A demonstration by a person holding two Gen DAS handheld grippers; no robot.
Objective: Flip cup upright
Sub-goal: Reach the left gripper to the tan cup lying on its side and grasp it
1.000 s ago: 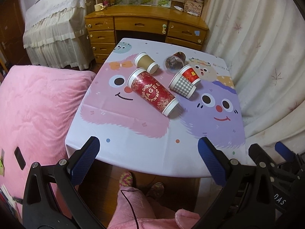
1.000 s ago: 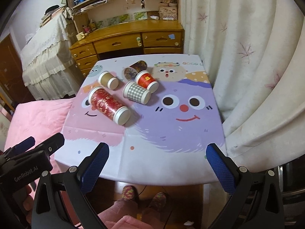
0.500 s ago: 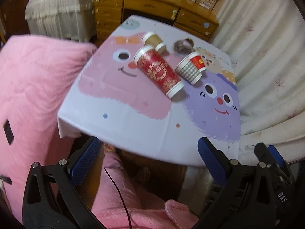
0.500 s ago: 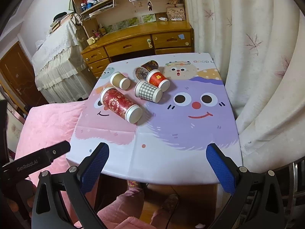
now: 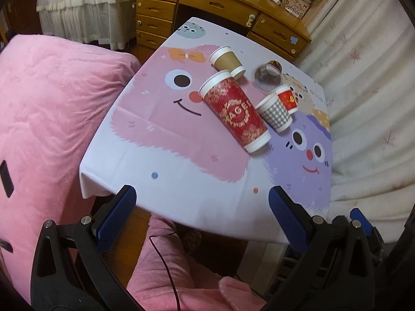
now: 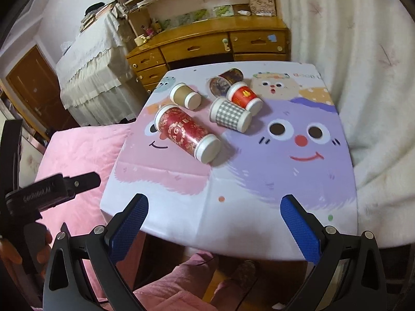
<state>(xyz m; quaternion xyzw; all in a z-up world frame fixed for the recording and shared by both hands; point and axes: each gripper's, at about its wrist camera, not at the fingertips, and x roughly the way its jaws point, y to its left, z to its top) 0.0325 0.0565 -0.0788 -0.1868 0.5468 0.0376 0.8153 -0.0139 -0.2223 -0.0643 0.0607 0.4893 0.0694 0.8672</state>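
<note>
Several paper cups lie on their sides on a small table with a cartoon cloth (image 5: 181, 165) (image 6: 259, 194). A tall red cup (image 5: 234, 110) (image 6: 186, 132) lies nearest. Beyond it lie a grey checked cup (image 5: 275, 112) (image 6: 229, 114), a small red cup (image 5: 286, 98) (image 6: 243, 96), a brown cup (image 5: 227, 61) (image 6: 184, 96) and a dark patterned cup (image 5: 267, 76) (image 6: 227, 79). My left gripper (image 5: 201, 217) is open and empty above the table's near edge. My right gripper (image 6: 214, 223) is open and empty, also at the near edge. The left gripper's body shows in the right wrist view (image 6: 52, 189).
A pink quilted bed (image 5: 46, 108) (image 6: 77, 153) lies left of the table. White curtains (image 5: 368, 83) (image 6: 363, 64) hang at the right. A wooden desk with drawers (image 5: 220, 7) (image 6: 207, 44) stands behind the table. The person's pink-clad legs (image 5: 166, 272) are below.
Both grippers have moved closer to the table, and the cups look larger. The left view has tilted down and swung left. Both grippers stay open. The cups have not moved.
</note>
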